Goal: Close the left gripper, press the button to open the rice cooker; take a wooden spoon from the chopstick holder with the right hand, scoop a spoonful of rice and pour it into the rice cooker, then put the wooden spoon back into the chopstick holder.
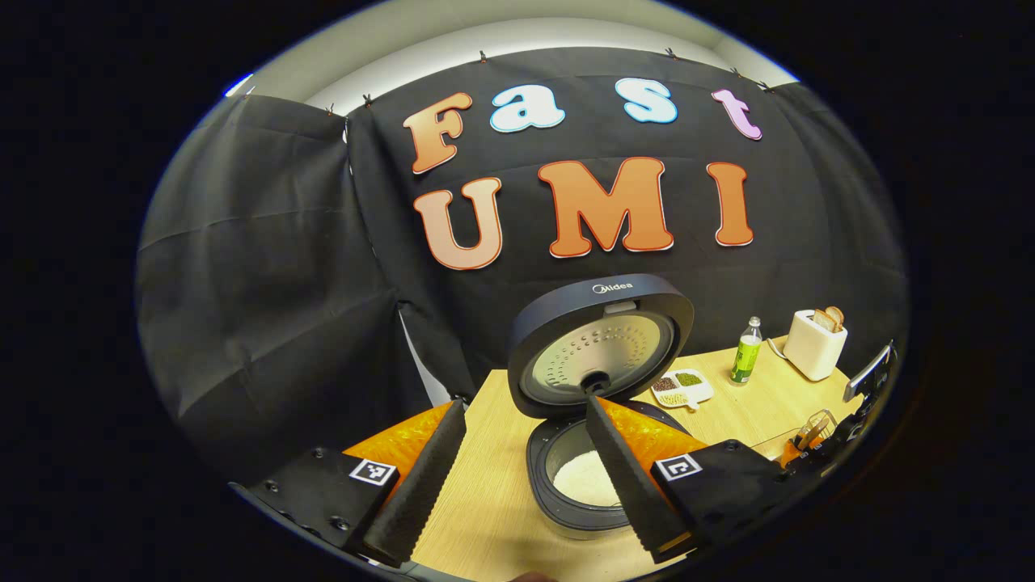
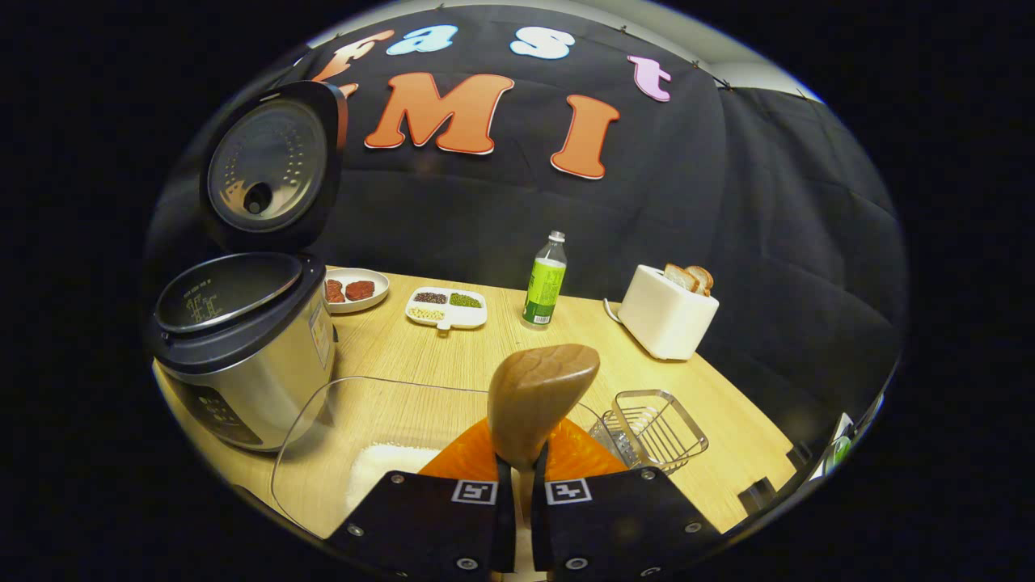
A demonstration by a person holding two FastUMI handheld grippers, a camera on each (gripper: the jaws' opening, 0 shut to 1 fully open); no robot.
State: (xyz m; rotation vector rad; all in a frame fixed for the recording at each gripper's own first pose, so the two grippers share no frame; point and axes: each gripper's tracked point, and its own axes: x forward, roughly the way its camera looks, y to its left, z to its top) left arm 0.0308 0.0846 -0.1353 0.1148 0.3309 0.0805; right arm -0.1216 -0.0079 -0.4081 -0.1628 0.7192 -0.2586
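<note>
Right gripper (image 2: 521, 465) is sitting closest to the lens, jaws clenched on the wooden spoon (image 2: 538, 396) with both sides pinching the neck just under the bowl, so the bowl is sticking up and forward with its rounded back facing us. I can't tell if it's carrying any rice.

Using the rice cooker (image 2: 242, 339) as the landmark: it's standing lid-up, lid (image 2: 271, 166) tipped fully back, and the left gripper view is showing white rice already lying in the pot. The spoon is hovering to the right of the cooker, above a clear rice container (image 2: 380, 453) sitting just beside the cooker's base. The wire chopstick holder (image 2: 656, 428) is further right again, past the container.

Handling-wise, I'm guessing that spoon is light, stiff and a bit slick, so a pinch this near the bowl is looking decent for control, though it could swivel if it digs in hard.

Left gripper (image 1: 525, 477) is hovering over the cooker's front edge, jaws released and spread wide, nothing between them.
</note>
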